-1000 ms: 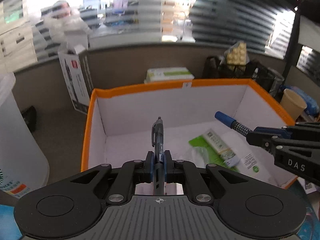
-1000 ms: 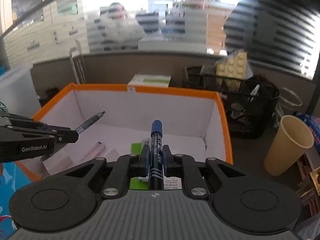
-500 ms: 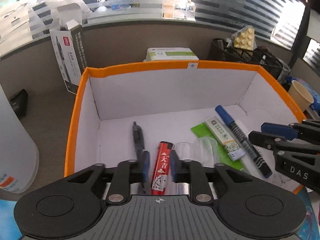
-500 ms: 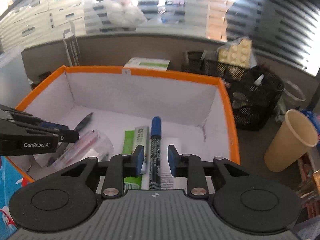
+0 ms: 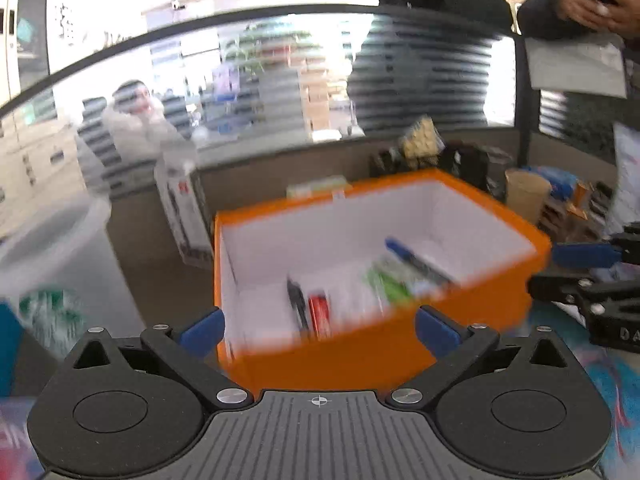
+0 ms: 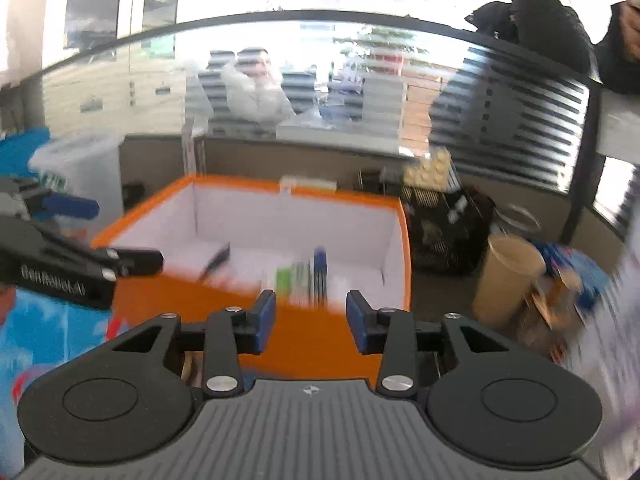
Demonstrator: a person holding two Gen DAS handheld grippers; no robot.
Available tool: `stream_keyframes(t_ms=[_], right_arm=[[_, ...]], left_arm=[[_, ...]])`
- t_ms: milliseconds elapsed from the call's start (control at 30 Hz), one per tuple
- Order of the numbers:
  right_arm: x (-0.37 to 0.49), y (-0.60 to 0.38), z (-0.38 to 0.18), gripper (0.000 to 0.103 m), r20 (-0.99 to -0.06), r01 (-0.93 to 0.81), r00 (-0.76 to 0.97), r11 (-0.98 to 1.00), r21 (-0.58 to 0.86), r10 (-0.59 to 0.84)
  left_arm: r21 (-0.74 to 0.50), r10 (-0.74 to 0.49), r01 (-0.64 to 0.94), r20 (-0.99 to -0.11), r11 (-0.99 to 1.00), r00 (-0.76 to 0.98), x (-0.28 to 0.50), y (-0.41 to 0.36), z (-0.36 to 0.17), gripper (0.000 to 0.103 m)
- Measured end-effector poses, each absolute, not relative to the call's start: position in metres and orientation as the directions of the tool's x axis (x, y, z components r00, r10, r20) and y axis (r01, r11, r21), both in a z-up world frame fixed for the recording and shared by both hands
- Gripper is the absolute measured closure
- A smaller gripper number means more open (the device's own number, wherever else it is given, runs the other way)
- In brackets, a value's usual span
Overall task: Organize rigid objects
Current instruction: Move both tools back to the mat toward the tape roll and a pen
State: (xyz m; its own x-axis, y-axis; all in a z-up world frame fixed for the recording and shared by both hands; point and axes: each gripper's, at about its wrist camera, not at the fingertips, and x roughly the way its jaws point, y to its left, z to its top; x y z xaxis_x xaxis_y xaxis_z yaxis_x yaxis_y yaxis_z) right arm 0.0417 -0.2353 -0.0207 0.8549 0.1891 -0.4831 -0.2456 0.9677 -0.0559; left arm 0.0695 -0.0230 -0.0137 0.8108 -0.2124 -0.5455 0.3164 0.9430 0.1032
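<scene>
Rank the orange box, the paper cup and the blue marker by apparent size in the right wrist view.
1. orange box, by far the largest in frame.
2. paper cup, clearly smaller.
3. blue marker, a thin blurred streak inside the box.
The cup and the box stand at a similar distance, so their order is safe.

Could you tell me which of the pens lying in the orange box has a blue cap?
The marker on the right side of the box; the black pen at left has no blue.
</scene>
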Motion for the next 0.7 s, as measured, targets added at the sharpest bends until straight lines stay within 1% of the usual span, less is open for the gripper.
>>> stream_keyframes(t_ms=[167, 233, 333, 500, 633, 700], right_arm=[[-0.004, -0.242, -0.065, 0.068, -0.561, -0.192, 0.818, 0.98, -0.058, 0.127], [-0.018, -0.247, -0.076, 0.068, -0.583, -0.172, 0.803, 0.985, -0.027, 0.124], [-0.03, -0.25, -0.088, 0.068, -0.61, -0.163, 0.78, 0.987, 0.016, 0.139], [-0.044, -0.246, -0.097, 0.068, -0.631, -0.165, 0.763, 0.986, 0.02, 0.141], [-0.046, -0.246, -0.105, 0.068, -0.63, -0.166, 0.764, 0.986, 0.021, 0.142], [-0.048, -0.243, -0.107, 0.066, -0.623, -0.178, 0.77, 0.984, 0.0, 0.139]], left_arm=[[0.107, -0.182, 0.306, -0.606, 0.946, 0.775, 0.051, -0.022, -0.052, 0.001], [0.098, -0.185, 0.316, -0.635, 0.944, 0.75, 0.049, -0.024, -0.064, 0.001], [0.094, -0.177, 0.306, -0.642, 0.947, 0.746, 0.048, -0.029, -0.078, 0.001], [0.085, -0.145, 0.265, -0.659, 0.96, 0.738, 0.056, -0.034, -0.091, 0.001], [0.046, -0.134, 0.23, -0.695, 0.972, 0.706, 0.068, -0.037, -0.099, 0.001], [0.007, -0.149, 0.217, -0.705, 0.976, 0.694, 0.073, -0.036, -0.103, 0.001]])
